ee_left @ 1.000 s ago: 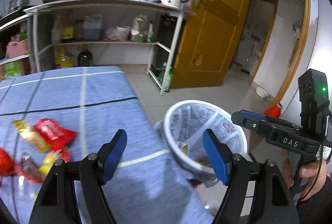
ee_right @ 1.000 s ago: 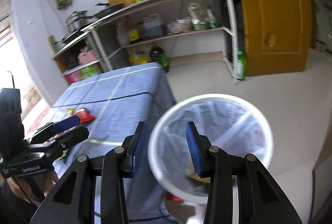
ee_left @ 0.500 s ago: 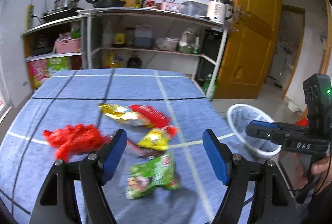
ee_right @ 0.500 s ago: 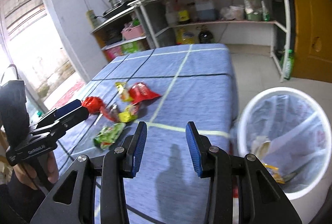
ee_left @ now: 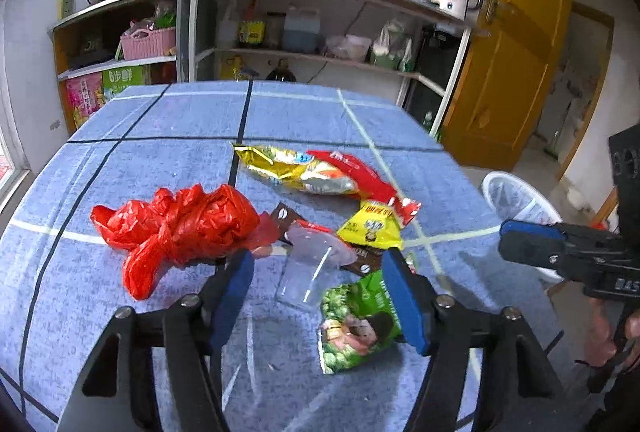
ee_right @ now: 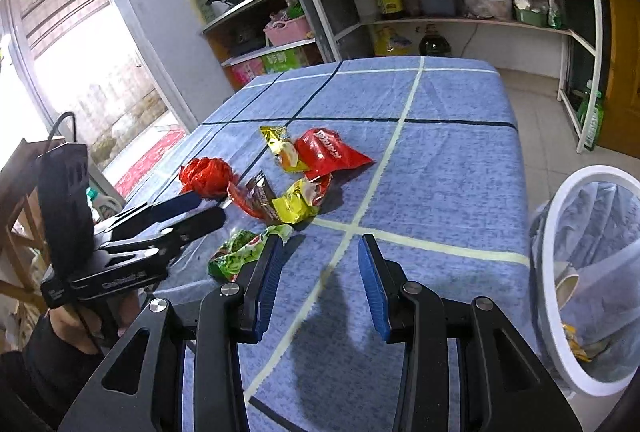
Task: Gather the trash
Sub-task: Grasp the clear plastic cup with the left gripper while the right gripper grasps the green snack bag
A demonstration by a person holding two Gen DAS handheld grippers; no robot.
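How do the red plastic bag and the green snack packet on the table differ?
The red bag is crumpled into a bulky wad; the green packet lies fairly flat. The bag is plain red; the packet is printed. The packet lies nearer the left gripper, beside one finger. Both rest on the blue cloth.

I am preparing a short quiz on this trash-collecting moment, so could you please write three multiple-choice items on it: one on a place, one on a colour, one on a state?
1. Where is the trash bin?
A. on the table
B. on the floor beside the table
C. on the shelf

2. What colour is the crumpled plastic bag?
A. red
B. white
C. black

3. How is the clear plastic cup lying?
A. upright
B. stacked in another cup
C. on its side

Answers:
1 B: its white rim stands past the edge of the table.
2 A: it is bright red in both views.
3 C: its wall lies flat on the cloth, ahead of the left gripper, whose jaws are closing.
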